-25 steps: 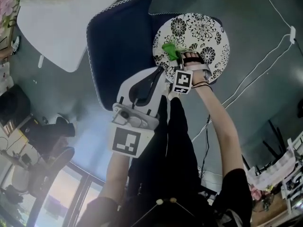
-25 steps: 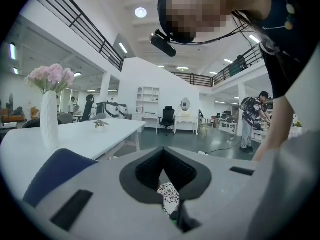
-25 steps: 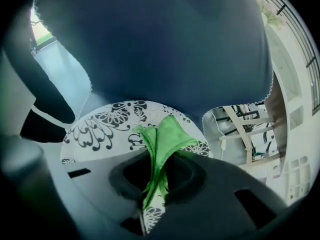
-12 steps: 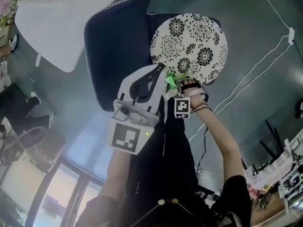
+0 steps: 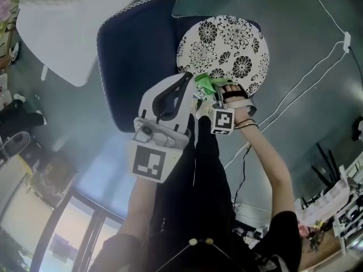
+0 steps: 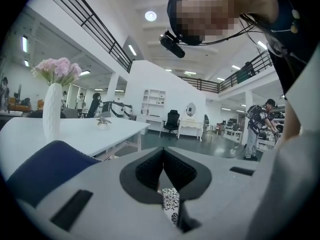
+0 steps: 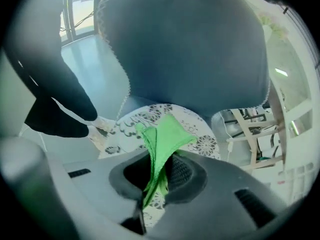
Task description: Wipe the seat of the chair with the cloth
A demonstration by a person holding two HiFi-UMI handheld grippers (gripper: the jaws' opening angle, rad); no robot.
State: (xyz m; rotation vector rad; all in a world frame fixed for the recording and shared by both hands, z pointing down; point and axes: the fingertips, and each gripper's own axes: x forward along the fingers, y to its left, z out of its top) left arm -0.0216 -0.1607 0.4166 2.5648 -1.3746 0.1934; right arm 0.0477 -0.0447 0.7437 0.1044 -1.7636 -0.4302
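Observation:
The chair has a navy back point(image 5: 139, 55) and a round seat point(image 5: 232, 44) with a black-and-white flower print. My right gripper point(image 5: 207, 89) is shut on a green cloth point(image 5: 205, 84) at the seat's near-left rim. In the right gripper view the cloth point(image 7: 162, 139) fans out from between the jaws over the seat point(image 7: 202, 144), with the chair back point(image 7: 190, 49) behind it. My left gripper point(image 5: 187, 78) is held raised beside the right one. Its jaws are shut with nothing in them, and a strip of the seat point(image 6: 170, 204) shows below the left gripper point(image 6: 163, 156).
A white table point(image 5: 74, 27) stands left of the chair, with a vase of pink flowers point(image 6: 52, 109) on it. White cables point(image 5: 306, 78) run over the grey floor to the right. The person's dark leg point(image 7: 50, 84) and shoe point(image 7: 100, 129) are next to the seat.
The right gripper dragged the cloth from the seat's left part down to its near rim, then moved slightly back onto the seat. The left gripper stayed raised and shut.

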